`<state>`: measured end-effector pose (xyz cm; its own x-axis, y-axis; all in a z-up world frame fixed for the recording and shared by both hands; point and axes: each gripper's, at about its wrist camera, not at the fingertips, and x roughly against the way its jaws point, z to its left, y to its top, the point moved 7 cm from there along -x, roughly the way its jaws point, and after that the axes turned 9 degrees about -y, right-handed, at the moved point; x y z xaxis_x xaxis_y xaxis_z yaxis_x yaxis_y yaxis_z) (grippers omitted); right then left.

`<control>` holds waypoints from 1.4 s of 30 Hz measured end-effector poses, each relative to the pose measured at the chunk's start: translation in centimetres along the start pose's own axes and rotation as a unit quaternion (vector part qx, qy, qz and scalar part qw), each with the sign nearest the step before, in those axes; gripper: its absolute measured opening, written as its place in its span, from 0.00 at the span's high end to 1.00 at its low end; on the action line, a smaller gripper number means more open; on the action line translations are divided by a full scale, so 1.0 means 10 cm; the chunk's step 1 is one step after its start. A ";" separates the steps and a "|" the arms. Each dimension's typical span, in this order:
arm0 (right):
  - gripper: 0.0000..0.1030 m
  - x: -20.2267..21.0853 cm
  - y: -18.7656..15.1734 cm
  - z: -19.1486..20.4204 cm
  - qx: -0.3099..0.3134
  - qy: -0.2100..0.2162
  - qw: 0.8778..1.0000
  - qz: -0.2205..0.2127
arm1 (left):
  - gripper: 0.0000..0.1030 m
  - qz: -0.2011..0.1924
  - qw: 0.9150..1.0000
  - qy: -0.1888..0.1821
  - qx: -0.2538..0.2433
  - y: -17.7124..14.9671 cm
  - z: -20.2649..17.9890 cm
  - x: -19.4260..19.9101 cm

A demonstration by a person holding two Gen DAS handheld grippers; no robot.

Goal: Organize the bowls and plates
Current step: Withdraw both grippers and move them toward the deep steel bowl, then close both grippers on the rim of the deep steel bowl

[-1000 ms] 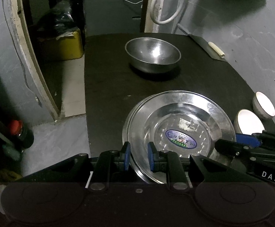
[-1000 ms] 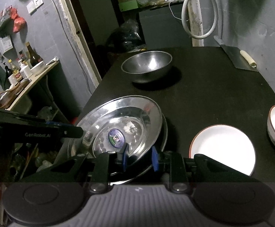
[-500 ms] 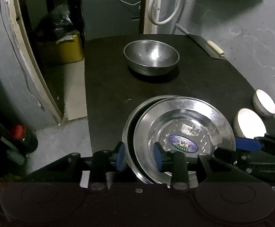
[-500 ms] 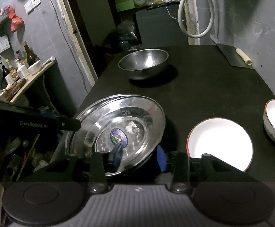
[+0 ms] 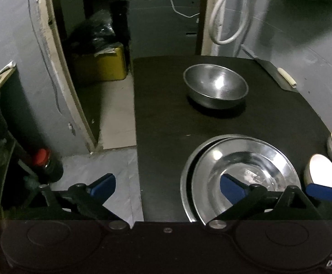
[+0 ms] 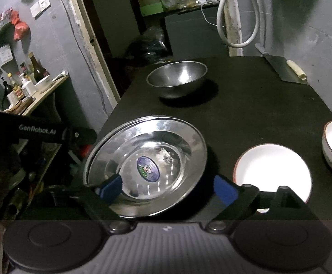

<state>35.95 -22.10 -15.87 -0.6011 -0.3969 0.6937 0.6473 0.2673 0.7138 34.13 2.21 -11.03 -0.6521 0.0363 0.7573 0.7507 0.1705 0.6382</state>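
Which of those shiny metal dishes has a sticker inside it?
The steel plate on top of the near stack has it: an oval blue label at its centre. The deep steel bowl farther back on the table is bare inside.

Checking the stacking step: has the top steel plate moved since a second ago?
Yes. The top steel plate has dropped from its tilted, lifted pose onto the lower plate, near the table's front-left edge.
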 end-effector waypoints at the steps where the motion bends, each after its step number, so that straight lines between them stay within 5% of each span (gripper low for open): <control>1: 0.09 -0.01 0.00 0.02 0.001 0.001 1.000 0.000 | 0.05 0.000 1.000 0.002 0.002 0.00 0.02 0.01; 17: 0.00 -0.20 0.03 0.32 0.032 -0.039 0.999 0.000 | 0.03 0.002 1.000 0.004 0.024 0.10 0.28 -0.10; 25: 0.00 -0.20 0.28 0.05 -0.015 -0.097 0.995 -0.038 | 0.01 -0.015 1.000 -0.016 0.019 0.29 0.41 -0.21; 37: 0.00 -0.95 1.23 -0.39 -0.052 -0.136 0.988 -0.045 | 0.01 -0.053 0.994 -0.090 0.017 1.21 0.24 -1.10; 42: 0.01 -1.24 1.32 -0.43 -0.052 -0.154 0.986 -0.031 | 0.01 -0.025 0.993 -0.109 0.036 1.36 0.14 -1.48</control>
<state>53.97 -17.48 -15.45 -0.7450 -0.1190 0.6563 0.6393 0.1533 0.7535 53.82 5.40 -13.76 -0.7014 0.2369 0.6722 0.7127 0.2472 0.6565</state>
